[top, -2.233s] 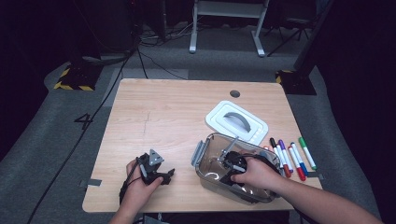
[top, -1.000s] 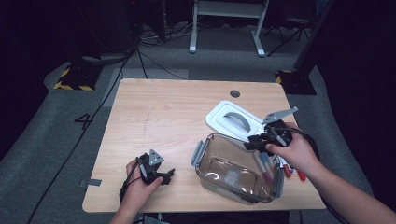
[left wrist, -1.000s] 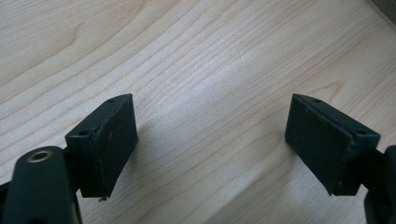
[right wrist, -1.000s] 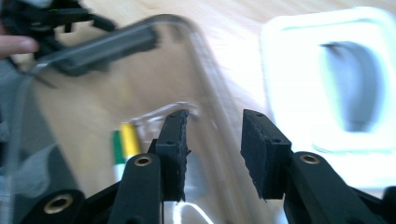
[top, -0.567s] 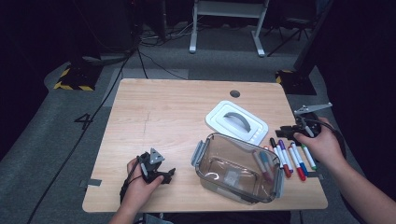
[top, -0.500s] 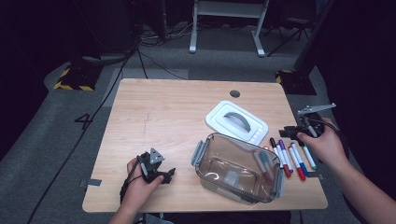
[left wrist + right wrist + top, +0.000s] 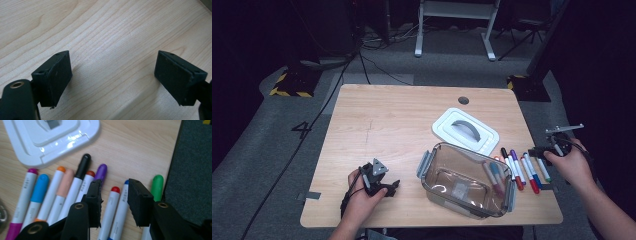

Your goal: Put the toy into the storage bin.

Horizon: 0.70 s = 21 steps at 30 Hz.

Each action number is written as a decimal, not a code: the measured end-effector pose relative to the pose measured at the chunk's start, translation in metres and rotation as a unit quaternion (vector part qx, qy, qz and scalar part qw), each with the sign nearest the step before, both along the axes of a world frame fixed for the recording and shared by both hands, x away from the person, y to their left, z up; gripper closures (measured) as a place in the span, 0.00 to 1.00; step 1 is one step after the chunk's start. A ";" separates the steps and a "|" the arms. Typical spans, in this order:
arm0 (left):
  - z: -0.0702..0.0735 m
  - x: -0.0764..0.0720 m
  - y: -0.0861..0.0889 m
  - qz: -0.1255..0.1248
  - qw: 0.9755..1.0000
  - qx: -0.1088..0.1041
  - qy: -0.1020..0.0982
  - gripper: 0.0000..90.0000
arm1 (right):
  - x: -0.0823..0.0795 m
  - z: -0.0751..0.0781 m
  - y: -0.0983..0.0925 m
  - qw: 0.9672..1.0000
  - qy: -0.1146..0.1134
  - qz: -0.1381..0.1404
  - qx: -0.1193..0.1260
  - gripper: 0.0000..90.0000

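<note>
I see the clear container (image 7: 464,186) near the table (image 7: 397,125) front, markers (image 7: 524,170) just right of it. My right gripper (image 7: 113,195), jaws narrowing yet empty, hovers over them; my left gripper (image 7: 112,75) rests open.

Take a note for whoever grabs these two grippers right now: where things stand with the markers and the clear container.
Left hand-held gripper: open, empty, low over the bare table; its jaws have just been opening.
Right hand-held gripper: open, above the row of markers at the table's right edge; its jaws have just been closing, with a red-capped marker under the gap, not gripped.
Container: open, near the front edge, lid lying behind it.
Done: at least two markers in the container.
Left: probably move the rest of the row in, then fit the lid.
</note>
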<state>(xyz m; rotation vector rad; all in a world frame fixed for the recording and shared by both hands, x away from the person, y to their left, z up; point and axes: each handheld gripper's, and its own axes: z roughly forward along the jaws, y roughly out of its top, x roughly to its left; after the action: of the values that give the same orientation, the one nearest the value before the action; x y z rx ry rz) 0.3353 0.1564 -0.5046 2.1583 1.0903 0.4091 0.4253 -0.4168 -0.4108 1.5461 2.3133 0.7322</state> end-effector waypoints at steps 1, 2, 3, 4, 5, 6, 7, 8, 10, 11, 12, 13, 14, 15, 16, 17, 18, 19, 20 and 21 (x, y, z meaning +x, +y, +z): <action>0.000 0.000 0.000 0.000 1.000 0.000 -0.001 0.17 | 0.000 -0.004 -0.003 1.000 0.005 -0.005 -0.001 0.71; 0.000 0.000 0.000 0.000 1.000 0.000 -0.001 0.17 | 0.000 -0.008 -0.006 1.000 0.007 -0.008 -0.002 0.71; 0.000 0.000 0.000 0.000 1.000 0.000 -0.001 0.17 | 0.000 -0.011 -0.008 1.000 0.009 -0.010 -0.003 0.71; 0.000 0.000 0.000 0.000 1.000 0.000 -0.001 0.17 | 0.000 -0.015 -0.011 1.000 0.015 -0.015 -0.003 0.71; 0.000 0.000 0.000 0.000 1.000 0.000 -0.001 0.17 | -0.001 -0.019 -0.013 1.000 0.019 -0.016 -0.005 0.71; 0.000 0.000 0.000 0.000 1.000 0.000 -0.001 0.17 | -0.001 -0.023 -0.015 1.000 0.023 -0.019 -0.006 0.71; 0.000 0.000 0.000 0.000 1.000 0.000 -0.001 0.17 | -0.002 -0.025 -0.016 0.999 0.028 -0.023 -0.005 0.71; 0.000 0.000 0.000 0.000 1.000 0.000 -0.001 0.17 | -0.002 -0.030 -0.018 0.999 0.033 -0.026 -0.006 0.71; 0.000 0.000 0.000 0.000 1.000 0.000 -0.001 0.17 | -0.003 -0.035 -0.020 0.999 0.038 -0.030 -0.011 0.71; 0.000 0.000 0.000 0.000 1.000 0.000 -0.001 0.17 | -0.003 -0.036 -0.021 0.999 0.041 -0.032 -0.012 0.70; 0.000 0.000 0.000 0.000 1.000 0.000 0.000 0.17 | -0.003 -0.039 -0.022 0.998 0.041 -0.033 -0.015 0.70; 0.000 0.000 0.000 0.000 1.000 0.000 0.000 0.17 | -0.004 -0.040 -0.022 0.998 0.044 -0.034 -0.016 0.70; 0.000 0.000 0.000 0.000 1.000 0.000 -0.001 0.17 | -0.004 -0.042 -0.022 0.998 0.046 -0.032 -0.013 0.70; 0.000 0.000 0.000 0.000 1.000 0.000 -0.001 0.17 | -0.004 -0.043 -0.022 0.998 0.049 -0.033 -0.013 0.70; 0.000 0.000 0.000 0.000 1.000 0.000 0.000 0.17 | -0.004 -0.045 -0.021 0.998 0.051 -0.032 -0.013 0.70; 0.000 0.000 0.000 0.000 1.000 0.000 0.000 0.17 | -0.004 -0.046 -0.021 0.998 0.049 -0.032 -0.011 0.70; 0.000 0.000 0.000 0.000 1.000 0.000 0.000 0.17 | -0.004 -0.047 -0.020 0.998 0.051 -0.032 -0.011 0.70; 0.000 0.000 0.000 0.000 1.000 0.000 0.000 0.17 | -0.004 -0.048 -0.019 0.998 0.054 -0.033 -0.013 0.70; 0.000 0.000 0.000 0.000 1.000 0.000 0.000 0.17 | -0.004 -0.049 -0.018 0.998 0.052 -0.029 -0.015 0.70; 0.000 0.000 0.000 0.000 1.000 0.000 0.000 0.17 | -0.003 -0.050 -0.017 0.998 0.054 -0.031 -0.018 0.71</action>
<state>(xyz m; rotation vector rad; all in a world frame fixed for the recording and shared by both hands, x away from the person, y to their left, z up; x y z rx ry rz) 0.3353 0.1563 -0.5046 2.1588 1.0900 0.4099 0.4218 -0.4342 -0.4613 1.6719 2.3288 0.6018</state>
